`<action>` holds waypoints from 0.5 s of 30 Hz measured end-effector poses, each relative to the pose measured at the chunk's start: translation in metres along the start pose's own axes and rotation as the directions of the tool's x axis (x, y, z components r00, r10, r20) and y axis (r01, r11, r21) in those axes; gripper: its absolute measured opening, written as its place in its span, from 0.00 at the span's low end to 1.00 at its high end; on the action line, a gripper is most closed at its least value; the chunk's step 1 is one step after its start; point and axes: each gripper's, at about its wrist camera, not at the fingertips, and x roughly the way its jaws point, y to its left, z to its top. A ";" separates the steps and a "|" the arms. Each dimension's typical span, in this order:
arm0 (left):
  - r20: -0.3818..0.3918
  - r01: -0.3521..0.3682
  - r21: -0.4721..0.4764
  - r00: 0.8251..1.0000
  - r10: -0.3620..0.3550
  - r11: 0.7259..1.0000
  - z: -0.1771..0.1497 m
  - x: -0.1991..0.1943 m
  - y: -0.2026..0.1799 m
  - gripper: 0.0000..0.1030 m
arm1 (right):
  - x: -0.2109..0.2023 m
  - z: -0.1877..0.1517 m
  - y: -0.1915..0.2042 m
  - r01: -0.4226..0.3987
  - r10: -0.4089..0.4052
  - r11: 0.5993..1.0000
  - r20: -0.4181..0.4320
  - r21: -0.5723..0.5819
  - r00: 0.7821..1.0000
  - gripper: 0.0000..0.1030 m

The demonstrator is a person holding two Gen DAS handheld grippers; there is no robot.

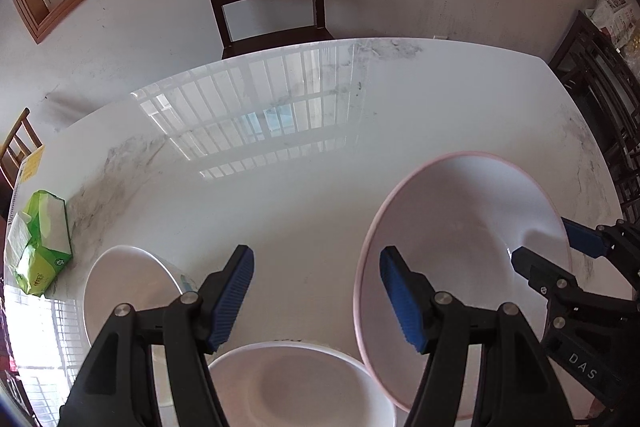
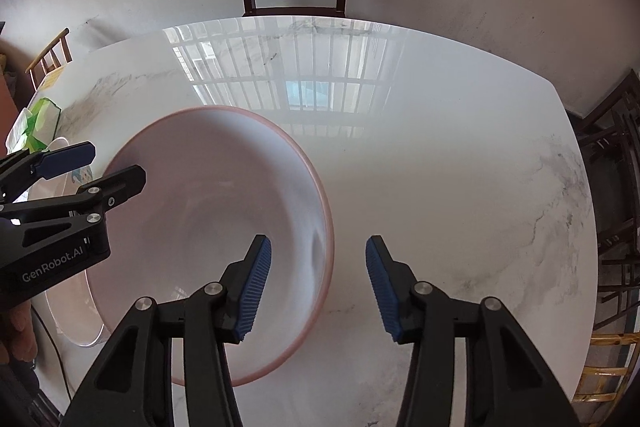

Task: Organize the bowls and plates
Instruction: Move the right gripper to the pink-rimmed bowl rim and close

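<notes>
Between my right gripper's (image 2: 318, 285) parted fingers runs the near rim of the pink-rimmed bowl (image 2: 208, 227), one pad inside it and one outside, neither pressing it. My left gripper (image 1: 316, 293) hangs released over bare marble table (image 1: 304, 195), with a white bowl (image 1: 300, 383) just below its tips, a white plate (image 1: 124, 287) to its left and the pink-rimmed bowl to its right.

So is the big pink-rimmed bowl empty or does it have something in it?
Empty: the pink-rimmed bowl shows only bare white inside in both wrist views. The right gripper straddles its rim, pads not touching.
</notes>
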 end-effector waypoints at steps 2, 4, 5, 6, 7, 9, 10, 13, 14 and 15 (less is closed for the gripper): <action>-0.007 -0.003 0.003 1.000 0.003 1.000 0.001 0.004 -0.002 0.65 | 0.003 -0.002 0.002 -0.005 0.005 1.000 -0.006 -0.002 1.000 0.37; -0.006 -0.008 0.006 1.000 0.008 1.000 0.000 0.006 -0.003 0.61 | 0.007 -0.003 0.002 -0.010 0.010 1.000 -0.014 -0.004 1.000 0.29; -0.008 -0.009 0.017 1.000 0.009 1.000 -0.001 0.006 -0.004 0.49 | 0.008 -0.004 0.002 -0.015 0.015 1.000 -0.017 -0.002 1.000 0.21; -0.014 0.006 0.023 1.000 -0.005 1.000 -0.002 0.007 -0.005 0.42 | 0.009 -0.005 0.002 -0.020 0.020 1.000 -0.020 0.000 1.000 0.19; -0.025 0.028 0.022 0.999 -0.028 0.999 -0.002 0.007 -0.006 0.28 | 0.010 -0.006 0.003 -0.024 0.024 1.000 -0.023 0.002 0.999 0.16; -0.049 0.057 0.021 0.997 -0.056 0.998 -0.003 0.009 -0.010 0.13 | 0.011 -0.008 0.004 -0.025 0.025 1.000 -0.022 0.001 0.999 0.14; -0.054 0.052 0.027 0.997 -0.051 0.998 -0.003 0.009 -0.013 0.10 | 0.010 -0.008 0.005 -0.030 0.030 1.000 -0.020 0.000 0.999 0.13; -0.052 0.041 0.030 0.998 -0.039 0.999 -0.003 0.009 -0.015 0.10 | 0.009 -0.010 0.006 -0.006 0.006 1.000 -0.016 0.001 1.000 0.12; -0.055 0.046 0.024 0.998 -0.045 0.999 -0.003 0.010 -0.015 0.10 | 0.009 -0.011 0.005 -0.005 0.005 1.000 -0.016 0.001 1.000 0.12; -0.059 0.053 0.019 0.997 -0.052 0.998 -0.002 0.010 -0.014 0.10 | 0.008 -0.011 0.004 -0.011 0.011 1.000 -0.017 0.009 1.000 0.12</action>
